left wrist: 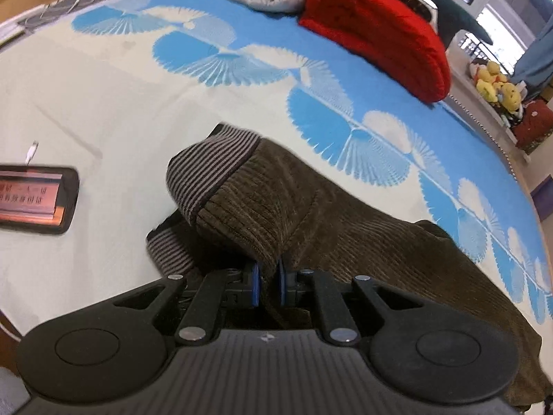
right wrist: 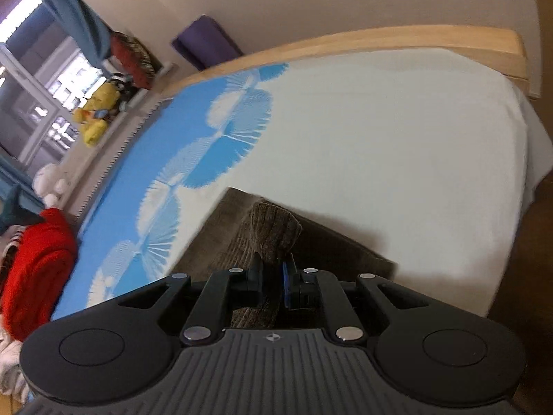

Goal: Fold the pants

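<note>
Left gripper (left wrist: 269,282) clamped on fold of brown corduroy pants (left wrist: 311,214), striped waistband (left wrist: 207,173) lifted and flopped forward above bed (left wrist: 103,103). Right gripper (right wrist: 273,282) pinching bunched corduroy at other end of pants (right wrist: 273,228), jaws narrow, fabric between pads. Rest of pants lying on bed's pale-and-blue fan-print cover. Phone (left wrist: 34,197) on bed left of waistband, apart from it. Red blanket (left wrist: 376,31) far side of bed.
</note>
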Demonstrator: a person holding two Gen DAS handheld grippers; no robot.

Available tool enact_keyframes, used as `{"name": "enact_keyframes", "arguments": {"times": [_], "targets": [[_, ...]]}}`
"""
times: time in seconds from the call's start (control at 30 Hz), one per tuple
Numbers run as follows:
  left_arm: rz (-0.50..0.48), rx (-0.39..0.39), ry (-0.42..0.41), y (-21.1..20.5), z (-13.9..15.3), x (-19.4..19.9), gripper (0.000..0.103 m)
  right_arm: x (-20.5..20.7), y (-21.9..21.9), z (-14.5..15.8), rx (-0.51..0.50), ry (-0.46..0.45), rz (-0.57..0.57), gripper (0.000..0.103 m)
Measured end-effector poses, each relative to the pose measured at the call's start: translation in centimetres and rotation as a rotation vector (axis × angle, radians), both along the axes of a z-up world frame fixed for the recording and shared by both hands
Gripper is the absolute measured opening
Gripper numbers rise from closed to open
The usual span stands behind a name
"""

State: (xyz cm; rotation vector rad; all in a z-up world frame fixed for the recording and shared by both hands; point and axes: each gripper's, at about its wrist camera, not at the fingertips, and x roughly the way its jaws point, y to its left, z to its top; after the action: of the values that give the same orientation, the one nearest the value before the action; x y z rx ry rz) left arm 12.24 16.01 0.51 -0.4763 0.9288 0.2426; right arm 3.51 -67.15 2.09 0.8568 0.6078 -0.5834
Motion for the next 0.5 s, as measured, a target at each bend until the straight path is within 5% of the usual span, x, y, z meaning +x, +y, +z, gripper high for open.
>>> {"name": "enact_keyframes", "arguments": {"times": [0.13, 0.2, 0.3, 0.37, 0.5], "targets": [[-0.025, 0.032, 0.105, 0.3, -3.1, 0.8, 0.014, -0.5, -0.9, -4.2, 0.069, 0.109, -0.037, 0.011], [-0.027, 0.081, 0.106, 0.1, -3.5, 0.8, 0.036, -0.6, -0.4, -5.3, 0.042, 0.062, -0.022, 0.011], [-0.023, 0.139, 0.095, 0.1, -3.0, 0.3, 0.060, -1.3, 0.0, -4.9, 0.049, 0.027, -0.033, 0.027], [0.031, 0.166, 0.108, 0.5, -2.7, -0.2, 0.086, -1.4, 0.4, -3.8, -0.009, 0.091, -0.050, 0.071], [0.105, 0.210, 0.069, 1.3, -1.7, -1.3, 0.091, -2.4, 2.2, -0.3, -0.171, 0.134, -0.048, 0.073]]}}
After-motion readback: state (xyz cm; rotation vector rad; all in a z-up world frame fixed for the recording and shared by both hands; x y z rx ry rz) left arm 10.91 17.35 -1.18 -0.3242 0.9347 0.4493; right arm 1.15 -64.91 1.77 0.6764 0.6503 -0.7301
